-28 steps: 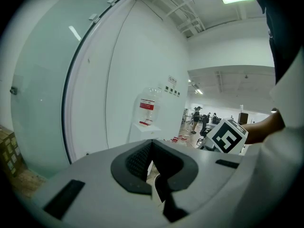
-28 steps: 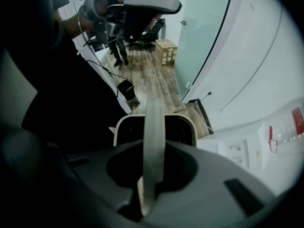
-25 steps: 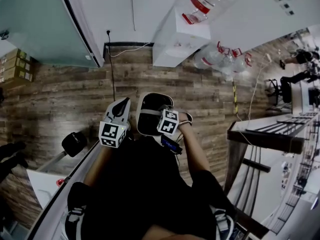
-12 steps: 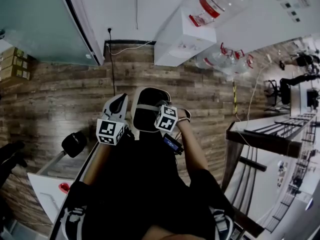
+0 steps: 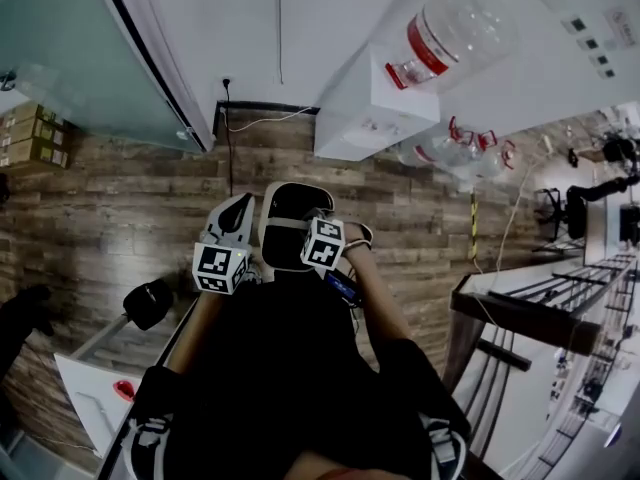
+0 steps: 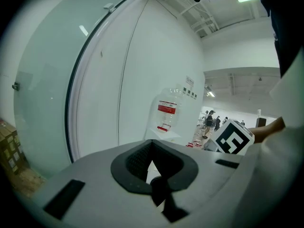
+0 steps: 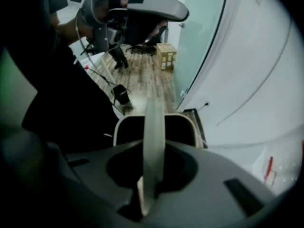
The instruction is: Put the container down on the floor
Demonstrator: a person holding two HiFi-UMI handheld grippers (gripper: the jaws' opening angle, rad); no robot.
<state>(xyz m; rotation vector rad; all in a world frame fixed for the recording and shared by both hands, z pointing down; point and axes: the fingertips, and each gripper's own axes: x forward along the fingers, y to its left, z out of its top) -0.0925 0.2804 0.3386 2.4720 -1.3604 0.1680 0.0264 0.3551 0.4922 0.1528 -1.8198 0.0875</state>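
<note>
The container (image 5: 291, 216) is a bin with a pale rim and a dark inside, hanging above the wooden floor (image 5: 120, 208) in front of the person's body. A pale strap handle (image 7: 154, 127) crosses its mouth. My right gripper (image 5: 314, 222) is shut on that handle, which runs between its jaws in the right gripper view, above the bin's rim (image 7: 192, 122). My left gripper (image 5: 238, 212) hangs just left of the bin, apart from it, its jaws together with nothing in them. In the left gripper view it (image 6: 159, 186) faces the white wall.
A white water dispenser (image 5: 372, 103) with a bottle (image 5: 455, 30) on top stands against the wall, spare bottles (image 5: 455, 146) beside it. A cable (image 5: 228, 153) runs down from a wall socket. Cardboard boxes (image 5: 30, 133) lie far left, a black stool (image 5: 150, 303) at the left, a table (image 5: 530, 293) at the right.
Both grippers and the hanging container have drifted slightly left in the head view, and the camera has tilted up a little. The right gripper's hold on the handle is unchanged.
</note>
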